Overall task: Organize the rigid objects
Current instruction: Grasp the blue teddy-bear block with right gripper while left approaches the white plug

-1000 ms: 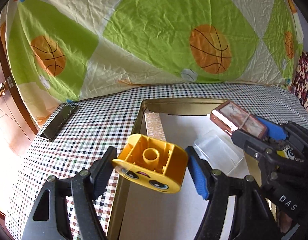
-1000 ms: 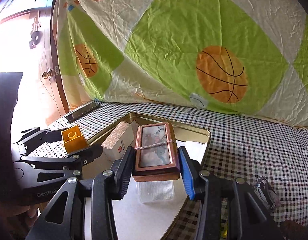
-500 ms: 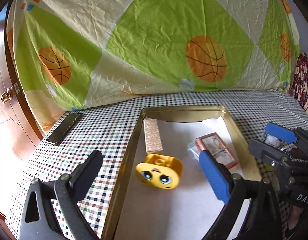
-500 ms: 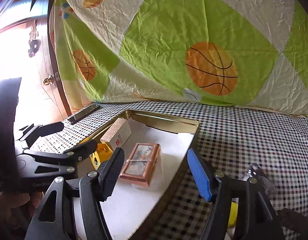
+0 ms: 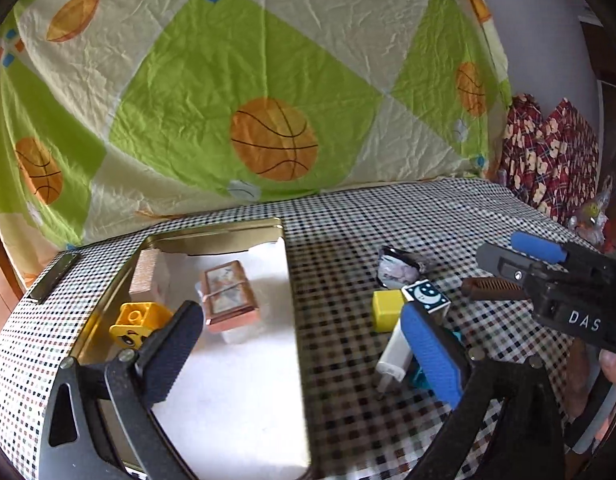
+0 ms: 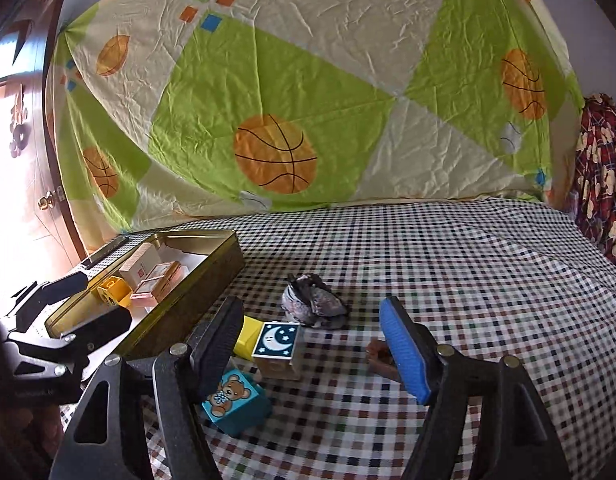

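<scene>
Both grippers are empty: left gripper (image 5: 303, 344) has its fingers spread wide, right gripper (image 6: 312, 344) (jaws just opening) also. The yellow block (image 5: 137, 322) and framed box (image 5: 227, 298) lie inside the tin (image 5: 211, 236).

The tin box (image 5: 211, 236) is shiny gold metal, with smooth white paper (image 5: 243, 380) on its bottom. The yellow face block (image 5: 137, 322) in it looks like smooth, glossy plastic. The little frame (image 5: 227, 294) has a shiny copper edge. A checked cloth (image 6: 448, 264) covers the tabletop. The hanging sheet (image 6: 308, 80) is thin, wrinkled cloth. The bear block (image 6: 235, 404) is smooth plastic.
</scene>
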Demonstrator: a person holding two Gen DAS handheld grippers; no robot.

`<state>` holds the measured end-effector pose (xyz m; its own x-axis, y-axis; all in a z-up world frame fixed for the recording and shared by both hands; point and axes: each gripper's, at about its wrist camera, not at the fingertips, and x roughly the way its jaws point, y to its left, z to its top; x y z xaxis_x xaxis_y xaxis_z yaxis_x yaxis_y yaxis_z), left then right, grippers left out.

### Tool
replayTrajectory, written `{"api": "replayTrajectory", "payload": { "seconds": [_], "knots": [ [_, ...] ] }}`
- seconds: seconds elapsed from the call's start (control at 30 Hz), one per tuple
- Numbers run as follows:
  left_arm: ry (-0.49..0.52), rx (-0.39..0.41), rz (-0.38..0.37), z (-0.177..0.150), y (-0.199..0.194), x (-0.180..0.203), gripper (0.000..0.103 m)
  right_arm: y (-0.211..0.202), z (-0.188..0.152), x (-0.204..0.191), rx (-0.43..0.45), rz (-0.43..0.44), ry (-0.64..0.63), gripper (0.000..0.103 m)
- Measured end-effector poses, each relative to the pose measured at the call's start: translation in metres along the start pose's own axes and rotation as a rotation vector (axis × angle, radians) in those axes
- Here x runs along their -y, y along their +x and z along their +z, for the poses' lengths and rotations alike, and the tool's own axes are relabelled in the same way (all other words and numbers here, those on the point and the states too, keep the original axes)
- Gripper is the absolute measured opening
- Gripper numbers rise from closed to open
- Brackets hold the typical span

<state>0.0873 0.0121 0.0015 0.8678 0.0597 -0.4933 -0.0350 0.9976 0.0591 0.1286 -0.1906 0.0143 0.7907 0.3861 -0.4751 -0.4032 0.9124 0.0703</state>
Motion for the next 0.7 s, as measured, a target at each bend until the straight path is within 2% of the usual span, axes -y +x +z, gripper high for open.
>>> {"api": "replayTrajectory", "payload": {
  "seconds": [0.1,0.23,0.47,0.57,0.63,0.7],
  "knots": [
    [-0.003,-0.016,-0.001,-0.003,0.007,0.008,0.099,-0.003,-0.003,-0.003,-0.029,0.072,-0.026,0.072],
    [-0.061,-0.024,0.029,-0.007,0.008,-0.004,0.100,0.003,-0.010,-0.015,-0.096,0.168,-0.096,0.072],
    [-0.116,-0.029,0.049,-0.012,0.007,-0.024,0.102,0.027,-0.022,-0.036,-0.248,0.266,-0.166,0.072],
    [-0.119,-0.032,0.037,-0.014,0.007,-0.024,0.102,0.041,-0.028,-0.040,-0.329,0.277,-0.172,0.069],
    [-0.116,-0.032,0.027,-0.015,0.006,-0.022,0.102,0.051,-0.030,-0.039,-0.379,0.299,-0.160,0.063],
    [-0.115,-0.029,0.009,-0.015,0.005,-0.020,0.102,0.053,-0.030,-0.038,-0.388,0.305,-0.147,0.050]
  ]
}}
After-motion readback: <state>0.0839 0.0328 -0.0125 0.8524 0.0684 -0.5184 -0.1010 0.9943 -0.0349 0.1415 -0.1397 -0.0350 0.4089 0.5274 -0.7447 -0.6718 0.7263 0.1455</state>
